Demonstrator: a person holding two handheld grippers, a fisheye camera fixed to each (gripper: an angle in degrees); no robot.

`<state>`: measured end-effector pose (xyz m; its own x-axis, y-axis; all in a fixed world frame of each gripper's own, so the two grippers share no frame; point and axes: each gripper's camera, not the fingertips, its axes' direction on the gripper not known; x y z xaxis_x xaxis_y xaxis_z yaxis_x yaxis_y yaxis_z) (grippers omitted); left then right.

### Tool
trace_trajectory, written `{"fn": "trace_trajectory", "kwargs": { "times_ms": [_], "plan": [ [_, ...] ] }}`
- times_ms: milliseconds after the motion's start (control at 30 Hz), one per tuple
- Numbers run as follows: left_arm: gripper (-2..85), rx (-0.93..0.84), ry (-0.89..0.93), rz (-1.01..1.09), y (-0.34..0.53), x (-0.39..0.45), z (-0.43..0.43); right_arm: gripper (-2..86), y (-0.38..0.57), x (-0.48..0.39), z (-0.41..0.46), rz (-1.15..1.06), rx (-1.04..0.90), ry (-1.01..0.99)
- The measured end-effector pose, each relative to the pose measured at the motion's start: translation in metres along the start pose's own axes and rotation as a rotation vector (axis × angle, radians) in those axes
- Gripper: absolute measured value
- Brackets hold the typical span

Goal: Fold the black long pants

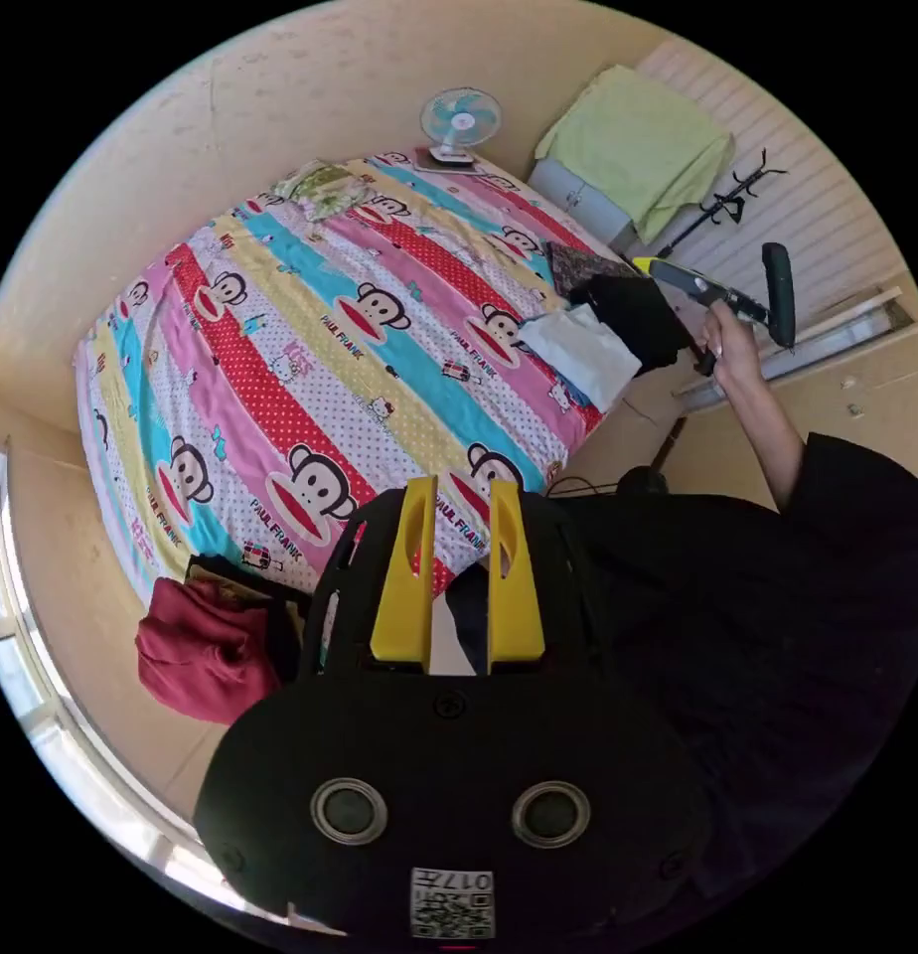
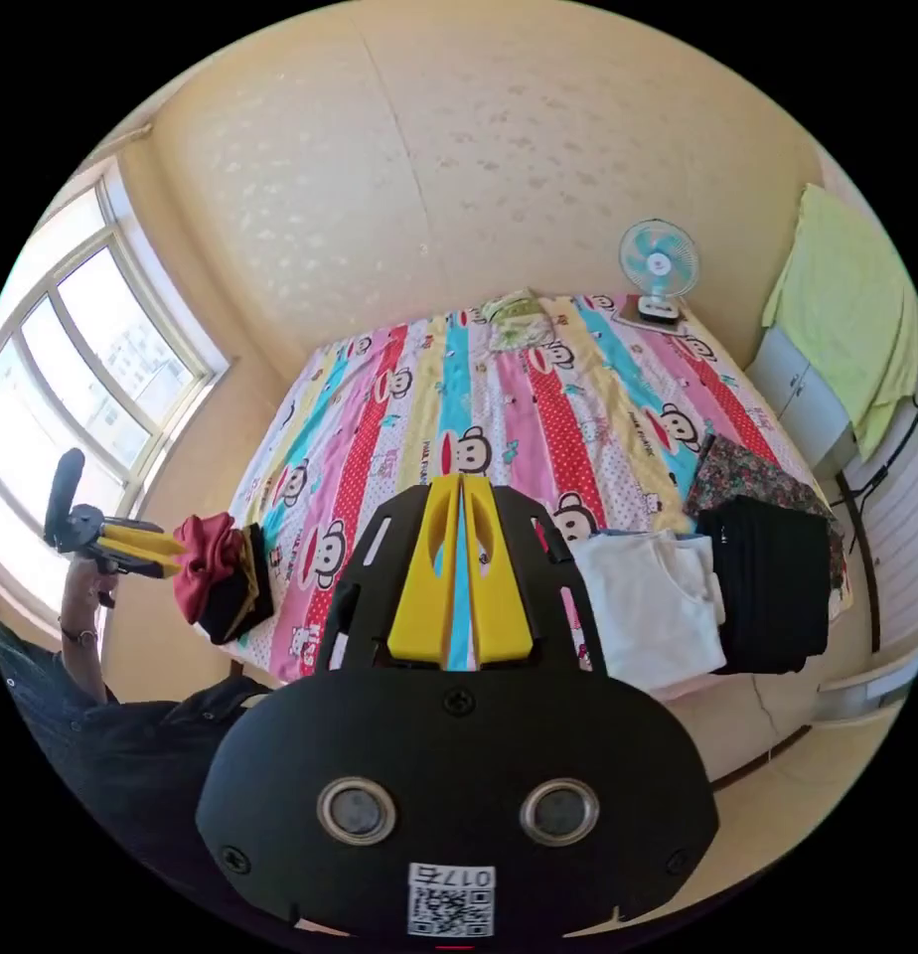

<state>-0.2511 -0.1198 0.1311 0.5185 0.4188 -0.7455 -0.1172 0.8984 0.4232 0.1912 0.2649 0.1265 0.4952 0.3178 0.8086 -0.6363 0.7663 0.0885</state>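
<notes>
The black long pants point(image 2: 772, 581) lie folded in a neat stack at the bed's right edge, next to a folded white garment point(image 2: 653, 601). My right gripper point(image 2: 460, 482) hangs above the bed with its yellow jaws pressed together and nothing in them. In the left gripper view the pants point(image 1: 633, 313) sit just below the right gripper point(image 1: 646, 266), which a hand holds. My left gripper point(image 1: 461, 487) is open over the bed's near edge, with nothing between its jaws. The right gripper view has the left gripper point(image 2: 171, 555) beside a red garment point(image 2: 209, 566).
A striped cartoon-print sheet point(image 2: 479, 397) covers the bed. A floral cloth point(image 2: 742, 467) lies behind the pants. A small fan point(image 2: 658, 263) and a folded green item point(image 2: 514, 313) sit at the far end. A green cloth drapes a cabinet point(image 2: 846, 318). The red garment point(image 1: 201, 646) tops a dark pile.
</notes>
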Motion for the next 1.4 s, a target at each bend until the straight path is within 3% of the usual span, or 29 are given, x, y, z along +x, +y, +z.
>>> {"fn": "trace_trajectory", "kwargs": {
  "times_ms": [67, 233, 333, 467, 600, 800, 933, 1000, 1033, 1067, 1133, 1233, 1367, 1400],
  "plan": [
    [2.4, -0.121, -0.035, 0.105, -0.067, 0.055, 0.047, 0.5, 0.025, 0.061, -0.046, 0.094, 0.085, 0.157],
    [-0.4, -0.252, -0.029, 0.180, -0.158, 0.139, 0.139, 0.5, 0.065, 0.165, -0.088, 0.125, 0.050, 0.423],
    [-0.7, -0.275, 0.032, 0.229, -0.197, 0.178, 0.181, 0.8, 0.078, 0.232, -0.090, 0.259, -0.068, 0.447],
    [-1.0, -0.274, 0.070, 0.255, -0.241, 0.212, 0.209, 2.0, 0.074, 0.310, -0.069, 0.407, -0.219, 0.330],
    [-1.0, -0.191, 0.083, 0.216, -0.263, 0.218, 0.200, 4.1, 0.038, 0.336, -0.038, 0.368, -0.259, 0.209],
    [-1.0, -0.076, 0.111, 0.018, -0.257, 0.182, 0.184, 9.9, -0.068, 0.380, 0.004, 0.269, -0.241, 0.337],
    [-1.0, -0.054, 0.205, -0.141, -0.243, 0.149, 0.191, 16.0, -0.117, 0.416, 0.096, 0.263, -0.479, 0.196],
    [-1.0, -0.049, 0.215, -0.184, -0.238, 0.141, 0.193, 16.3, -0.111, 0.421, 0.146, 0.261, -0.641, 0.230],
    [-1.0, -0.042, 0.199, -0.207, -0.236, 0.137, 0.191, 15.7, -0.107, 0.417, 0.166, 0.212, -0.688, 0.344],
    [-1.0, -0.033, 0.175, -0.225, -0.233, 0.134, 0.187, 11.6, -0.110, 0.410, 0.169, 0.157, -0.696, 0.482],
    [-1.0, -0.010, 0.136, -0.247, -0.226, 0.129, 0.177, 7.2, -0.124, 0.413, 0.162, 0.174, -0.704, 0.488],
    [-1.0, 0.049, 0.084, -0.287, -0.209, 0.118, 0.156, 4.8, -0.161, 0.449, 0.105, 0.376, -0.562, 0.311],
    [-1.0, 0.100, 0.069, -0.362, -0.181, 0.087, 0.122, 3.7, -0.207, 0.490, 0.002, 0.497, -0.126, -0.333],
    [-1.0, 0.110, 0.062, -0.370, -0.177, 0.083, 0.115, 3.6, -0.215, 0.488, -0.006, 0.477, -0.101, -0.395]
  ]
}}
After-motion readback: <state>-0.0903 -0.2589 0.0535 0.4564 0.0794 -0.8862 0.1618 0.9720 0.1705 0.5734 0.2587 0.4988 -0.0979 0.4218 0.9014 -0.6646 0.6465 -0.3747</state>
